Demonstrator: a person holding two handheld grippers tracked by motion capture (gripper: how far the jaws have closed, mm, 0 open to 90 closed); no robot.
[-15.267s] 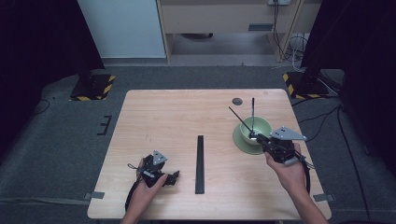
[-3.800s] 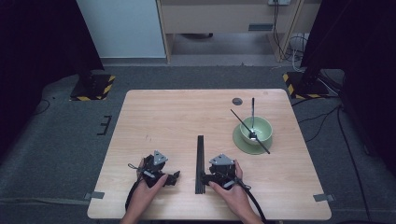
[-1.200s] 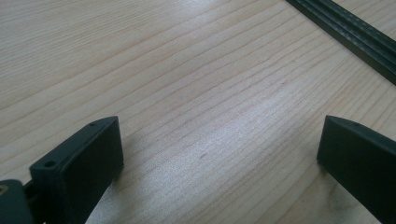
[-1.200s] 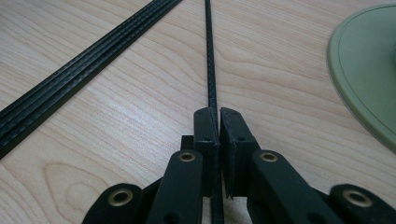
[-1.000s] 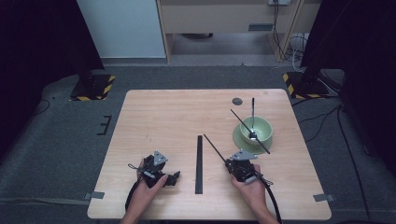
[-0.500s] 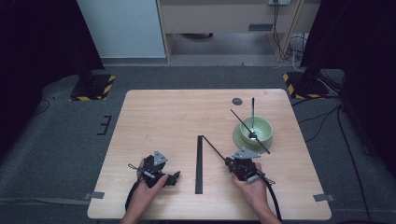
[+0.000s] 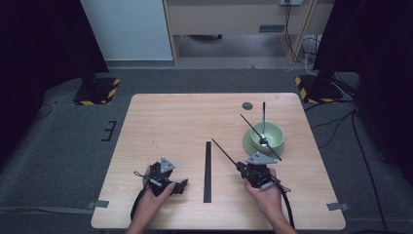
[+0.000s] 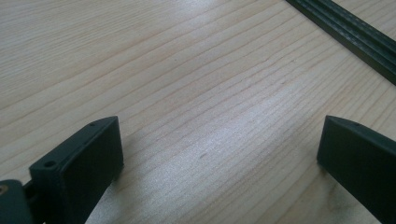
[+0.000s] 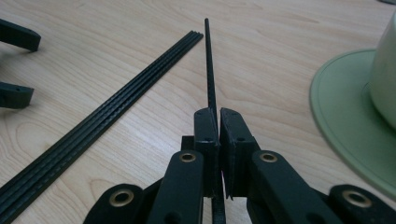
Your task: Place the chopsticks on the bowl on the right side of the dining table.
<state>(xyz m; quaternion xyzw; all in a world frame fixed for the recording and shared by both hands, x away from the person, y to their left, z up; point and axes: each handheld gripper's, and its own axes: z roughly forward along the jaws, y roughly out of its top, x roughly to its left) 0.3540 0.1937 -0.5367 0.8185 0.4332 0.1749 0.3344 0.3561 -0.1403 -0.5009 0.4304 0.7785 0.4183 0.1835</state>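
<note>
We see right gripper (image 9: 218, 116) clamped on thin black rod (image 9: 209, 70) beside green bowl (image 7: 263, 135); left gripper (image 8: 219, 154) jaws apart over wooden table (image 8: 187, 70).

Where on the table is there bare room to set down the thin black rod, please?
The whole far-left stretch of the table, left of the black rail and beyond the left gripper, is bare. It is crowded on the right around the green bowl, with two rods in it.

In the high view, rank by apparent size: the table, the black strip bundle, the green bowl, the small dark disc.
1. Table, by far the largest.
2. Black strip bundle, long but narrow.
3. Green bowl; shorter than the bundle, though wider, so by area these two are close.
4. Small dark disc, the smallest.
</note>
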